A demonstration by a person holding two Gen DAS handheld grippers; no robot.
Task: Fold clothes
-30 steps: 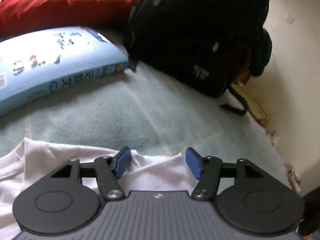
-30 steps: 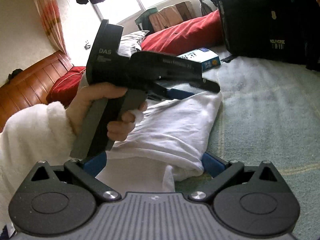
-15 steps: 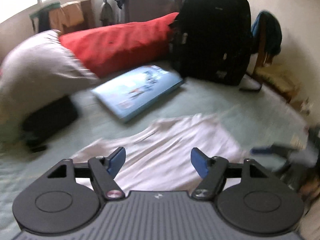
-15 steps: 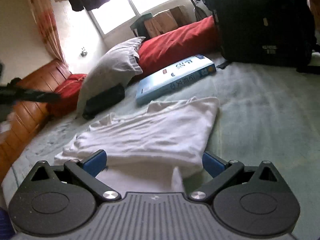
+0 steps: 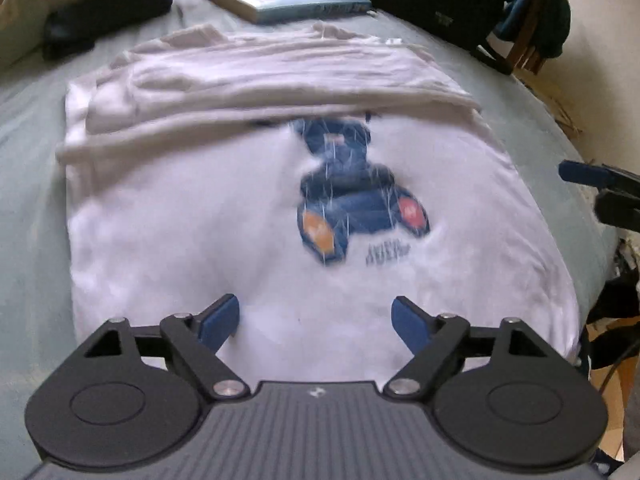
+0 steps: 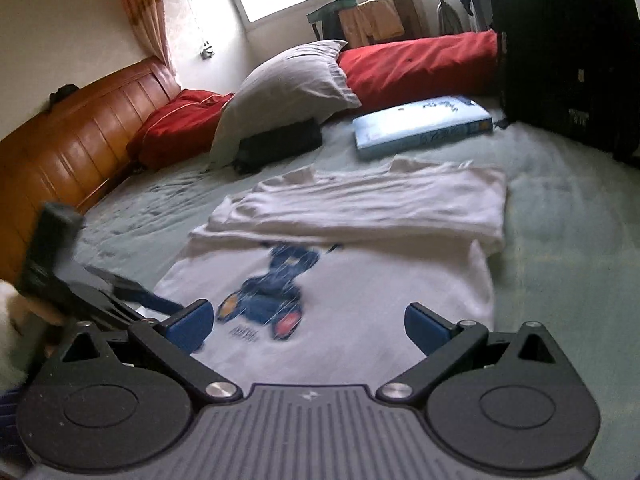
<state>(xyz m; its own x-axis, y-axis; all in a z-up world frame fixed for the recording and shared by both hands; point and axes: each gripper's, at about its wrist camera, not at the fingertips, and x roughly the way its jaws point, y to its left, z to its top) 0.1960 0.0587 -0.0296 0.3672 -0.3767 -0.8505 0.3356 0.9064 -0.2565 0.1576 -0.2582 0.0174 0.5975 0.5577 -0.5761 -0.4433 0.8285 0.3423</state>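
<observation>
A white T-shirt (image 5: 200,220) with a blue bear print (image 5: 352,200) lies on the green bedspread, its far part folded over in a band (image 5: 260,80). It also shows in the right wrist view (image 6: 380,280). My left gripper (image 5: 316,320) is open and empty above the shirt's near edge. My right gripper (image 6: 310,322) is open and empty above the near edge too. The right gripper's blue tips show at the right edge of the left wrist view (image 5: 592,178); the left gripper shows at the left of the right wrist view (image 6: 100,292).
A light blue box (image 6: 420,128) lies beyond the shirt. A black backpack (image 6: 568,52) stands at the far right. A grey pillow (image 6: 288,84), red cushions (image 6: 416,64) and a black pouch (image 6: 280,144) lie near the wooden headboard (image 6: 68,140).
Both grippers have pulled back to the shirt's near edge. The left wrist view swung from the backpack to the shirt, whose bear print now shows below the folded band.
</observation>
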